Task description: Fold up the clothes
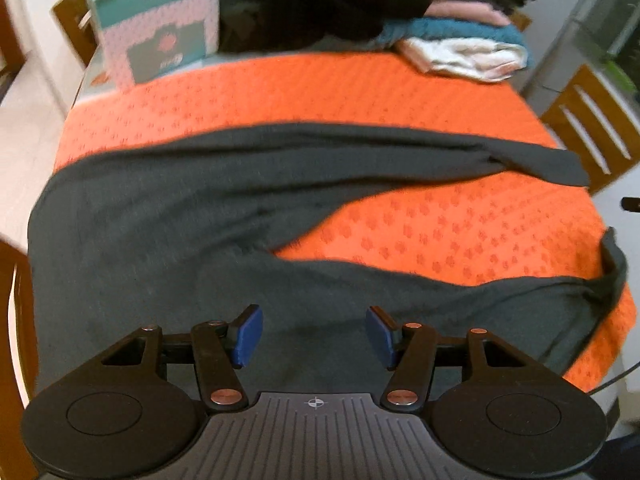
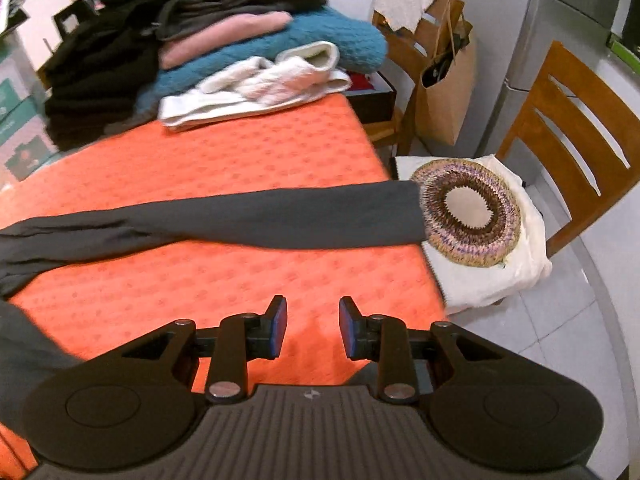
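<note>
The dark grey leggings (image 1: 168,216) lie spread flat on the orange table cover (image 1: 440,92), waist end toward my left, so that both legs run out across the table where I can get at them. One leg (image 2: 280,216) reaches past the right edge, its cuff over the round woven cushion (image 2: 468,216) on the chair (image 2: 580,128); the other runs along the near edge, and its end bunches at the right corner. My left gripper (image 1: 315,336) hovers over the waist end with its blue pads well apart, holding nothing. My right gripper (image 2: 313,328) hangs over bare cover near the right edge, also parted, a little less widely, and empty. At the far end, the stack of folded clothes (image 2: 240,40) sits well apart from my working space. I judge the folding has not yet begun.
</note>
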A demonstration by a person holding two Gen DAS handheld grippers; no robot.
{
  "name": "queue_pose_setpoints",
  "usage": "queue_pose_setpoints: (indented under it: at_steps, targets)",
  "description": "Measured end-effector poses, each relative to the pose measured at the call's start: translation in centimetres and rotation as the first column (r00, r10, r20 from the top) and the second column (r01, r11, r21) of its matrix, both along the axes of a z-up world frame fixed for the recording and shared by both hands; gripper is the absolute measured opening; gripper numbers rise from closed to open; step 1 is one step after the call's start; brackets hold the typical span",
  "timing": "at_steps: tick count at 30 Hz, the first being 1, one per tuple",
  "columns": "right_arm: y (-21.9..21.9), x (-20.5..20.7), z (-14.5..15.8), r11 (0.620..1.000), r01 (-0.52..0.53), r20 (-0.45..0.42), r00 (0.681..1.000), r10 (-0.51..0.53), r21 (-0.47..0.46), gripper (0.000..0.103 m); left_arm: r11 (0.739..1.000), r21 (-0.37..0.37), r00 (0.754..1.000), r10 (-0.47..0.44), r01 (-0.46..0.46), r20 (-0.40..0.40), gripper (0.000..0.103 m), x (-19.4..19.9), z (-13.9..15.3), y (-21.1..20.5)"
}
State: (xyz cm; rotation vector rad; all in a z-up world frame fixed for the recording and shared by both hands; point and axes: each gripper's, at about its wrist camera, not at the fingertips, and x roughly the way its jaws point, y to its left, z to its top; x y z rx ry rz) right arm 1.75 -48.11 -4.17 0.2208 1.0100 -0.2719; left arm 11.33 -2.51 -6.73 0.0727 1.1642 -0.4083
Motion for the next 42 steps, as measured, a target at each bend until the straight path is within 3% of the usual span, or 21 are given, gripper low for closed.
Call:
queue_pose_setpoints:
  at_steps: [10, 20, 23, 24, 25, 34, 42]
  targets:
    - [-11.6, 3.9, -4.9, 0.996, -0.088, -0.034, 0.996, 0.088, 0.009, 0.036, 0.990, -0.004, 0.990, 0.144, -0.144, 0.003, 0.060, -4.2, -1.0, -6.9]
    - [-15.7, 8.9, -8.1, 0.986, -0.076, -0.005, 0.997, 0.077, 0.148, 0.036, 0.971, 0.052, 0.971, 0.228, -0.232, 0.075, 0.060, -2.8, -1.4, -9.5]
    - [-16.0, 10.0, -8.8, 0.974, -0.071, -0.006, 0.997, 0.074, 0.215, 0.029, 0.968, 0.073, 0.968, 0.232, -0.239, 0.091, 0.060, -1.3, -1.4, -9.7]
    - [-16.1, 10.1, -8.8, 0.972, -0.067, -0.004, 0.998, 0.070, 0.224, 0.012, 0.968, 0.077, 0.968, 0.230, -0.238, 0.096, 0.060, -0.8, -1.3, -9.7]
    - [-16.1, 10.2, -8.8, 0.971, -0.063, -0.001, 0.998, 0.065, 0.233, 0.005, 0.969, 0.079, 0.969, 0.226, -0.235, 0.101, 0.060, -0.2, -1.3, -9.7]
    - [-16.9, 10.6, -5.1, 0.970, -0.055, 0.059, 0.997, 0.042, 0.235, 0.003, 0.986, 0.111, 0.988, 0.117, -0.129, 0.104, 0.060, 5.1, -2.3, -11.9]
    - [-18.2, 14.7, -3.2, 0.975, -0.050, 0.052, 0.998, 0.039, 0.215, 0.003, 0.994, 0.113, 0.997, -0.004, -0.006, 0.083, 0.060, 9.9, -4.0, -15.1]
